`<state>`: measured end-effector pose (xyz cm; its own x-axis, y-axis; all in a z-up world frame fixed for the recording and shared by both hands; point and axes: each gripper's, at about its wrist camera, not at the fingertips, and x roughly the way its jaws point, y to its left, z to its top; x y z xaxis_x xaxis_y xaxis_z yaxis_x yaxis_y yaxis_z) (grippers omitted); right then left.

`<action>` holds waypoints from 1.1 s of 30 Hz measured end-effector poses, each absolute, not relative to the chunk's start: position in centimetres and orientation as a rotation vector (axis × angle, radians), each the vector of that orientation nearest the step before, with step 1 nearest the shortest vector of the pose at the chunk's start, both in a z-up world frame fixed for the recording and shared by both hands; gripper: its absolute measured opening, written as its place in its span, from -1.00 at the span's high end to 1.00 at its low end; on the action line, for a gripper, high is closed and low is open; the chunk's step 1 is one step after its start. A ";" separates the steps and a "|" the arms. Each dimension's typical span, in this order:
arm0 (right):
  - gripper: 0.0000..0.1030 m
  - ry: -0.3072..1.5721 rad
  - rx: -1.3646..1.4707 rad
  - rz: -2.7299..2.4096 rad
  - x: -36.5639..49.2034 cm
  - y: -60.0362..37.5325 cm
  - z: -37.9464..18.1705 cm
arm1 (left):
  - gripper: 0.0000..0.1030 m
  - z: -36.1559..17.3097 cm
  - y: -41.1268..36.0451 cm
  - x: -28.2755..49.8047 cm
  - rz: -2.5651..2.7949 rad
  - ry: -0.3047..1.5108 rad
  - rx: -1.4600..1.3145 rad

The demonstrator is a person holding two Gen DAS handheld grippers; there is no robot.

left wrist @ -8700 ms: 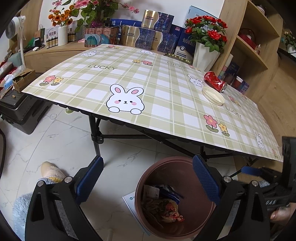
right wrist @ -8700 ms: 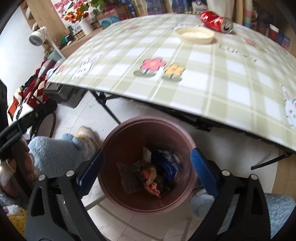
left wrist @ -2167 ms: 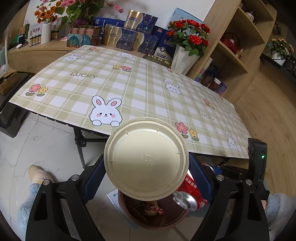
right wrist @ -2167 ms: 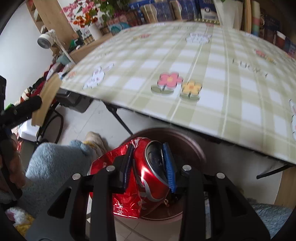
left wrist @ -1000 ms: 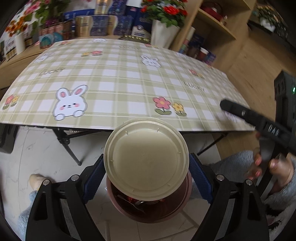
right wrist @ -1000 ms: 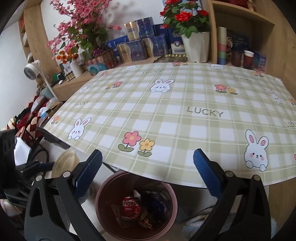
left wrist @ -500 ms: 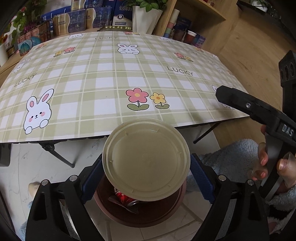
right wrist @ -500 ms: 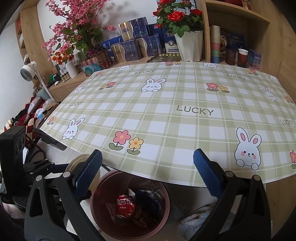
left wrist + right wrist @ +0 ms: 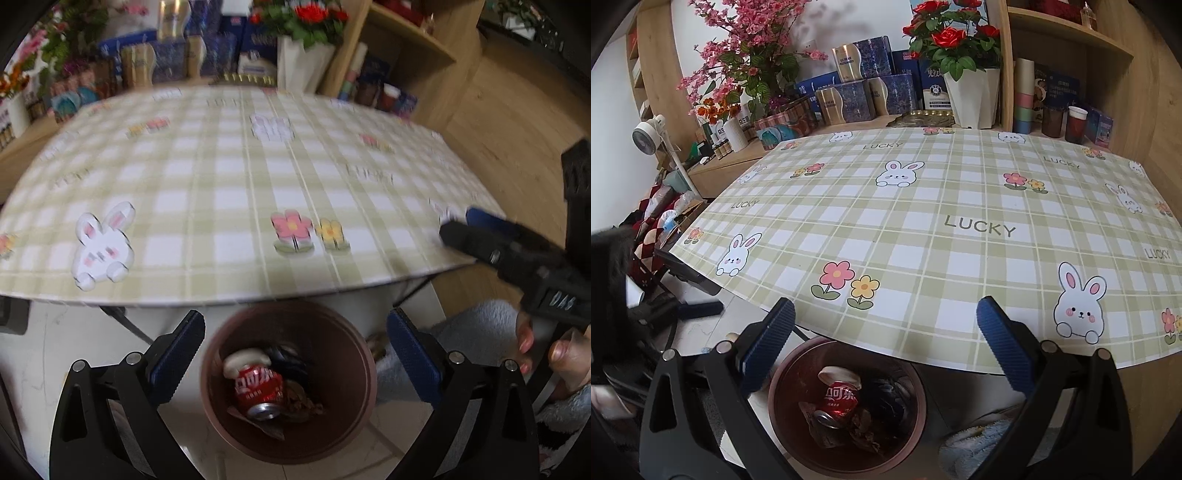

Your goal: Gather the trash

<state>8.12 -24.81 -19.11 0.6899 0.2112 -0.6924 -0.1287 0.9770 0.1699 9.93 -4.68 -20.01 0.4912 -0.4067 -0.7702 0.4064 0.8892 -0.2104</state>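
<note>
A brown trash bin [image 9: 354, 439] stands on the floor under the table's front edge. In it lie a crushed red can [image 9: 258, 387], a cream lid [image 9: 242, 360] and other scraps. My left gripper [image 9: 295, 354] is open and empty above the bin. My right gripper [image 9: 884, 345] is open and empty over the table's edge, with the bin [image 9: 912, 439], the can [image 9: 838, 400] and the lid [image 9: 836, 374] below it. The right gripper also shows at the right of the left wrist view [image 9: 480, 236].
The table [image 9: 923, 221] has a green checked cloth with rabbits and flowers. Behind it are boxes [image 9: 849, 96], a white vase of red roses [image 9: 971, 92], pink flowers [image 9: 750, 55] and wooden shelves [image 9: 1071, 74] with cups. A small fan [image 9: 646, 134] stands at the left.
My left gripper has opened and let go of the cream lid, which now lies in the bin beside the can. The left view has swung and is blurred. The right gripper has barely moved.
</note>
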 end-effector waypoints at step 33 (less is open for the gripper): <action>-0.89 0.559 -0.026 0.184 5.5 -24.3 -4.5 | -0.88 -1.7 0.8 5.5 -0.232 0.486 0.084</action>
<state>5.53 -24.32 -4.51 0.8316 0.1670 -0.5297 -0.1808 0.9832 0.0260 5.50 0.79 -1.74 0.8584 -0.2007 -0.4721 0.2405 0.9703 0.0248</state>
